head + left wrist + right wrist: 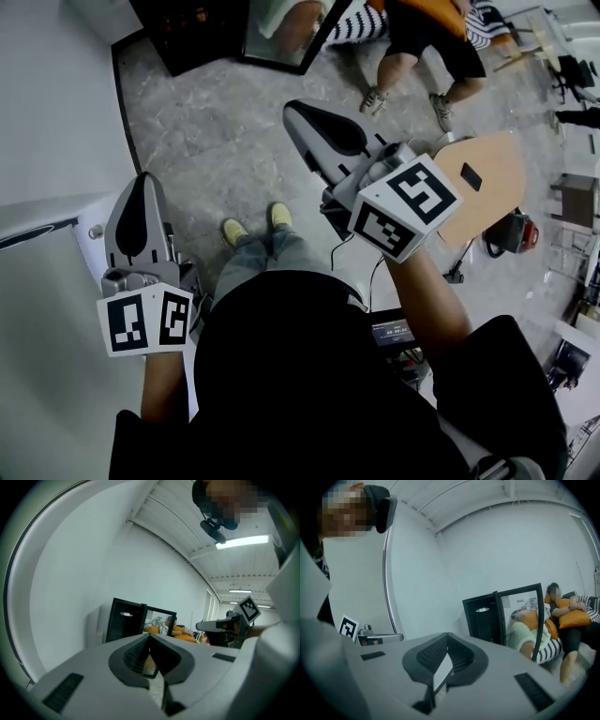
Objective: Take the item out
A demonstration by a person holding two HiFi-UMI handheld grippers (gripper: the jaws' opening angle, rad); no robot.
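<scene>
A black cabinet [192, 37] stands on the floor ahead, its glass door [281, 33] swung open. The left gripper view shows the cabinet [123, 626] beyond the jaw tips, and the right gripper view shows the same cabinet [483, 616] further right. A pale oval [483, 609] sits high inside it; what it is I cannot tell. My left gripper [145, 180] is held low at the left, shut and empty. Held higher, my right gripper [292, 111] points toward the cabinet, also shut with nothing in it. Both are well short of the cabinet.
People sit on an orange sofa [422, 19] right of the cabinet, legs stretched onto the grey floor [216, 141]. A white curved surface [37, 281] is at my left. A wooden board [492, 178] and a red-and-black device [517, 232] lie at the right.
</scene>
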